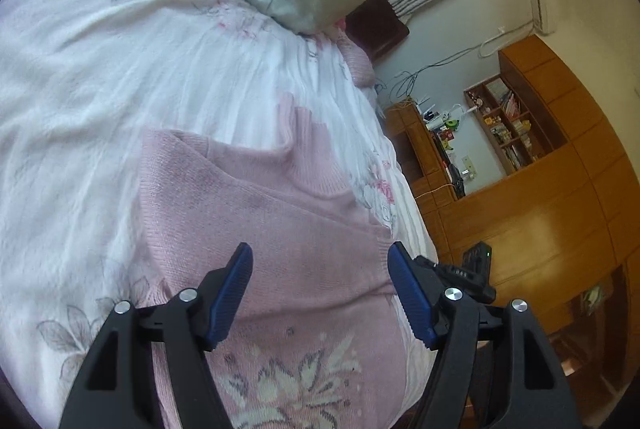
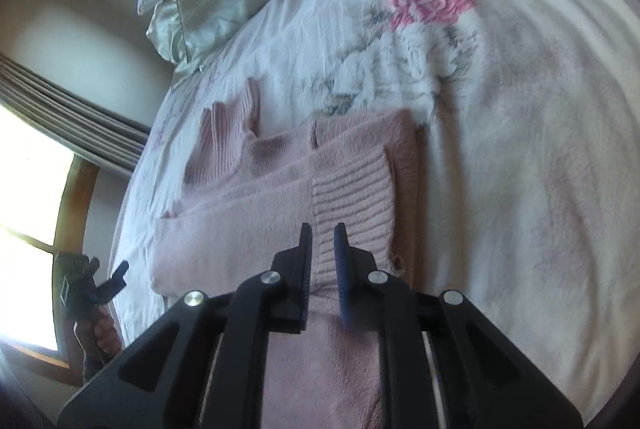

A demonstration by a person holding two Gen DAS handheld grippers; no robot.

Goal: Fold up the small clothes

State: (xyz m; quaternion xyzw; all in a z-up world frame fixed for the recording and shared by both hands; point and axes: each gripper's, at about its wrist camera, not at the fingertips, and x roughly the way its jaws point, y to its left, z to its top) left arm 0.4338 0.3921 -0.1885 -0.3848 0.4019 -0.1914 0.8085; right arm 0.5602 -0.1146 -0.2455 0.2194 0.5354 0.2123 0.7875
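Folding goes best if the left gripper, fingers wide apart above the pink sweater spread on the floral bedspread, pins the body; the right gripper, nearly closed on the ribbed cuff, should carry it across flat.

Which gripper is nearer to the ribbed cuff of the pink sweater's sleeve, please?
Right. The right gripper is closed on the ribbed cuff. The left gripper hovers open above the sweater body, with no cuff beneath it.
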